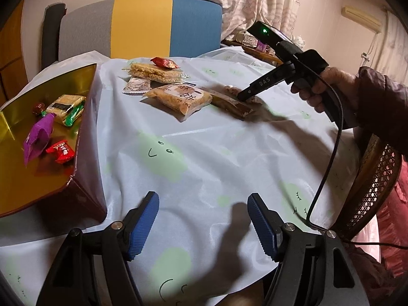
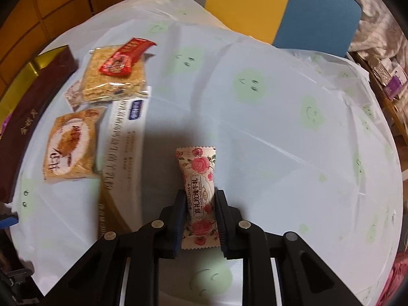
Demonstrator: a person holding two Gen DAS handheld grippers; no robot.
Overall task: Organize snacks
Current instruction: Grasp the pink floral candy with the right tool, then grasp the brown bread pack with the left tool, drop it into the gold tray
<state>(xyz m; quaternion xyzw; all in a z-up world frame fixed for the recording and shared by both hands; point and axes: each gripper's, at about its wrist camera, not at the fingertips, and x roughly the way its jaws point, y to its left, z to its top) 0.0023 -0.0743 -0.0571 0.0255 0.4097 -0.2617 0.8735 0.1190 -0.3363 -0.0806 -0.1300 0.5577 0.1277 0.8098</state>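
Over the worktop: the right hand-held gripper [image 2: 198,219] points steeply down, and the left wrist view catches it low beside the loose snack pile.
Right grip: pads pinched tight on a rose-print candy [image 2: 197,193], gripped around its lower middle, the upper end sticking out past the fingertips.
Candy position: clamped between the pads, above the pale cloth of the worktop [image 2: 280,140]; whether its far end touches the cloth I cannot tell.
Left hand-held gripper [image 1: 204,225]: jaws standing well apart, nothing between the blue pads [image 1: 142,225], hanging above the near edge of the cloth.
Gold box [image 1: 76,86]: open at the left of the worktop, already holding a purple sachet [image 1: 38,137], a red candy [image 1: 61,150] and a green-ended wafer pack [image 1: 67,108].
Waiting pile: a crisp-rice bar [image 1: 155,72] with a red wrapper [image 1: 164,62] on top, and a flaky pastry pack [image 1: 179,97] just in front of it.
Step in hand, my read: carry the candy across to the box.
Doing it well: keep the squeeze steady on that slippery wrapper, lift clear before swinging left over the pile, and let go only once past the box rim.
Watch out: the dangling end could snag a pack.
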